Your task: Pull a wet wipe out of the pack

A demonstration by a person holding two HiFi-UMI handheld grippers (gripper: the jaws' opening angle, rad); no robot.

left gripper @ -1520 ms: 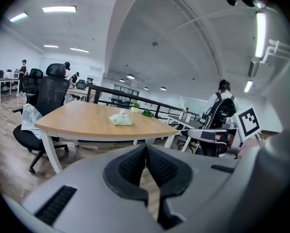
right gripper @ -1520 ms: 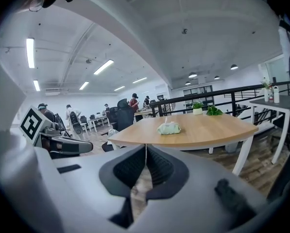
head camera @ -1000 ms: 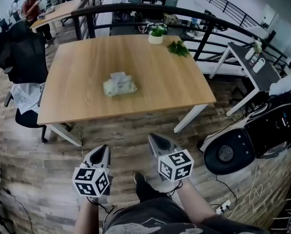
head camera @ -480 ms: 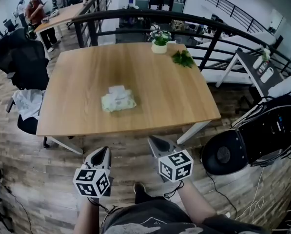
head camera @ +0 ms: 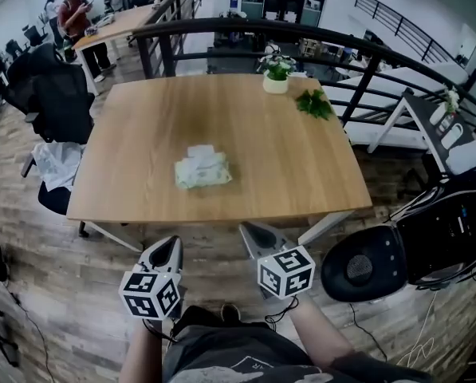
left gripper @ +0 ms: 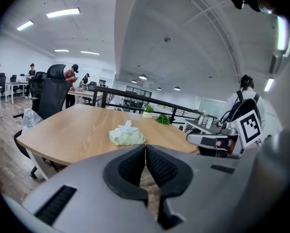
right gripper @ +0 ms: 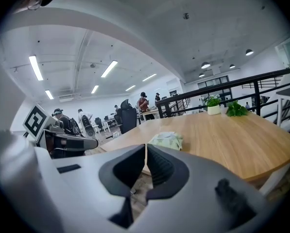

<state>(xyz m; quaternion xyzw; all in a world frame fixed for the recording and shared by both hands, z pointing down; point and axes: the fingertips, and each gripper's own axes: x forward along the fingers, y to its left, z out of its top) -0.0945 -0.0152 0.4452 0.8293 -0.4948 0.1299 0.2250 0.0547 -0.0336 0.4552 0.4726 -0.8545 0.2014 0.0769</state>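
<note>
The left tongs (head camera: 171, 242) and the right tongs (head camera: 249, 229) are both closed tight with nothing between them. They are held side by side over the floor, short of the near edge of the tabletop (head camera: 293, 166). The pack (head camera: 203, 171) lies near the middle of that tabletop, well apart from both, with a white wipe (head camera: 200, 152) sticking up from its top. The likeliest trouble is that the pack looks soft and light and nothing pins it down. If one pair of tongs tugs the wipe while the other is not pressing on the pack, the whole pack could lift or slide instead of letting the sheet go. The raised tuft is small and crumpled, so a closing pinch could catch the wrapper too, pull out several sheets, or tear off a corner. Both tongs also have to open before they arrive, or they will only nudge the pack. It is hard to tell whether the tuft is one sheet or more, or how the opening under it lies. In both gripper views the tongs' own bodies hide the nearest strip of the tabletop.
</note>
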